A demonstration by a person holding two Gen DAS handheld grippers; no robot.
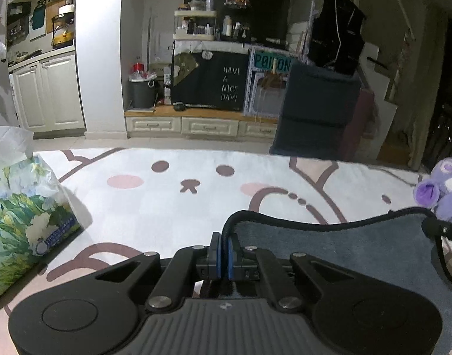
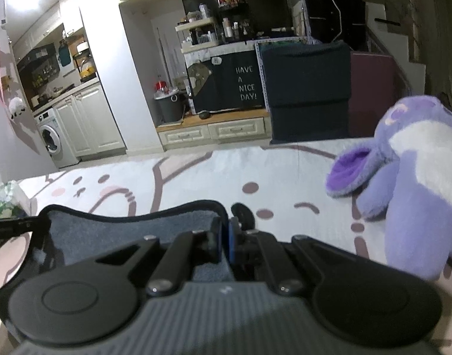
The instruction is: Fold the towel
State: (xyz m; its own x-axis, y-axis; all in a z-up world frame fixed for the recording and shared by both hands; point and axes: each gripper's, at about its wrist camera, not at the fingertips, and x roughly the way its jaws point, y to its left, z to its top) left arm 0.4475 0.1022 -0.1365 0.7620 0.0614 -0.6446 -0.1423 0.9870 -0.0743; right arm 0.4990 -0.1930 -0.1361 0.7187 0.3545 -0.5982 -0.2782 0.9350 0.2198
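The left claw (image 1: 223, 256) is clamped on the near-left corner of the grey towel (image 1: 329, 254); the right claw (image 2: 223, 244) is clamped on the opposite corner. This paired grip keeps the dark-bound edge taut and raised, so it can be carried over as one fold line. The towel's remainder appears to lie on the cartoon-print counter (image 1: 166, 201), between the tissue pack (image 1: 21, 216) and the purple plush toy (image 2: 409, 177).
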